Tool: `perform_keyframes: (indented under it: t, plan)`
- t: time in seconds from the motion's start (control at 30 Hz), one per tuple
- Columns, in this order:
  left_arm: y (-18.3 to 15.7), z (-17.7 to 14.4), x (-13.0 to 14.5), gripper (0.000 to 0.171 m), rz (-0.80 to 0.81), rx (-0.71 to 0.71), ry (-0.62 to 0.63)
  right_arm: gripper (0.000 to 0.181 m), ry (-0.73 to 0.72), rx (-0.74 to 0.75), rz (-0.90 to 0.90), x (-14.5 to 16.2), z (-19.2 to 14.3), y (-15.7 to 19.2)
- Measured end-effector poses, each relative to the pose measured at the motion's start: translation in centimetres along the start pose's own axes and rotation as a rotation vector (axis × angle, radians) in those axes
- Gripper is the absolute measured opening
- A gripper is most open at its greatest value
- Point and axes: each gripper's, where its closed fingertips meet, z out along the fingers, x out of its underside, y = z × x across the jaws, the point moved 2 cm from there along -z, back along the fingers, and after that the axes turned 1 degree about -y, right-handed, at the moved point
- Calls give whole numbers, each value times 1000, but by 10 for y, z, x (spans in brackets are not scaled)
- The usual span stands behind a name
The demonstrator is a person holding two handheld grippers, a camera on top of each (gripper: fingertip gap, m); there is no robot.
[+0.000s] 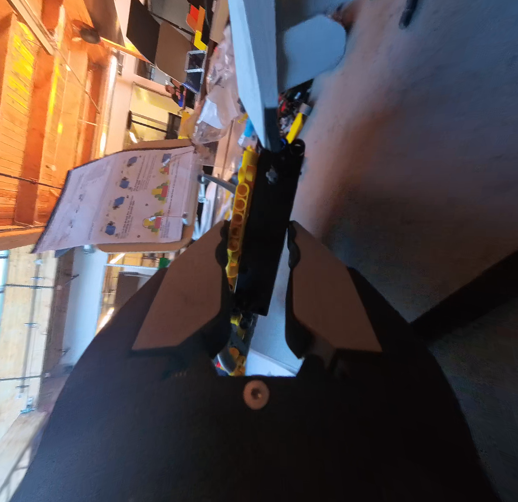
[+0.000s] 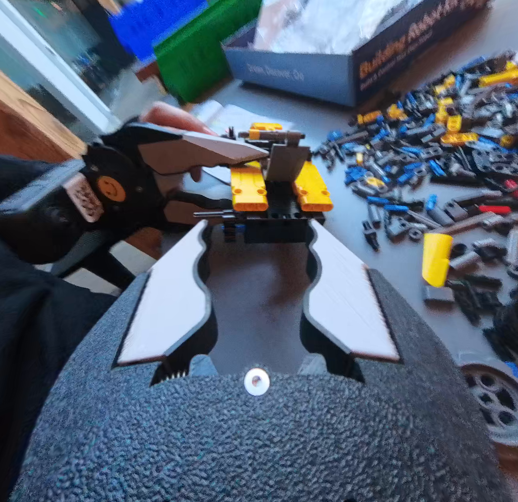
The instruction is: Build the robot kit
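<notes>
A black and yellow brick assembly (image 2: 280, 191) with two yellow panels and a grey slanted plate is held above the dark table (image 2: 392, 261). My left gripper (image 2: 246, 177) comes in from the left and is shut on it, one finger above and one below. In the left wrist view the assembly (image 1: 269, 222) runs lengthwise between the fingers of my left gripper (image 1: 256, 236). My right gripper (image 2: 259, 227) is open, its fingertips flanking the near black end of the assembly. I cannot tell whether they touch it.
A pile of loose blue, black, grey and yellow pieces (image 2: 434, 157) covers the table at right, with a yellow curved piece (image 2: 436, 258) and a wheel (image 2: 493, 398) nearer. An open box (image 2: 294, 70) and a green plate (image 2: 196, 56) stand behind. An instruction sheet (image 1: 120, 199) stands on a board. About 5 cm separates my left fingertips from my right. It is some 8 cm from my right tips to the yellow curved piece (image 2: 436, 258).
</notes>
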Motion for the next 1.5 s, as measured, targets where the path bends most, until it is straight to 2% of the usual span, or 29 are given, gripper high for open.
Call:
perform_keyframes:
  t: [0.1, 0.17, 0.23, 0.3, 0.4, 0.53, 0.63, 0.77, 0.97, 1.13, 1.23, 1.5]
  plan:
    - [-20, 4, 2, 42, -52, 140, 34, 45, 107, 94, -139, 11, 1, -7]
    - [-27, -2, -7, 43, -180, 280, 12, 51, 171, 157, -236, 15, 1, -9]
    - [-24, -10, -16, 58, -329, 401, -5, 61, 225, 199, -288, 22, 2, -14]
    - [-14, -22, -23, 63, -419, 498, -22, 68, 222, 148, -311, 22, -1, -6]
    - [9, -29, -27, 60, -430, 555, -25, 70, 219, 149, -375, 16, -14, -8]
    - [9, -9, -27, 76, -483, 710, 17, 75, 295, 138, -386, 22, -9, -20]
    - [-4, 11, -18, 96, -471, 757, 86, 81, 355, 135, -408, 30, 0, -29]
    - [-13, 25, -22, 99, -482, 781, 76, 82, 372, 81, -426, 33, 8, -28]
    - [-28, 31, -18, 89, -421, 841, 121, 76, 357, 9, -395, 31, 8, -26]
    - [-29, 26, -25, 95, -451, 905, 98, 76, 355, -8, -385, 31, 8, -25]
    - [-28, 30, -24, 85, -430, 881, 98, 75, 354, -4, -393, 31, 8, -25]
    - [-29, 29, -26, 79, -381, 910, 109, 73, 369, -10, -387, 30, 11, -24]
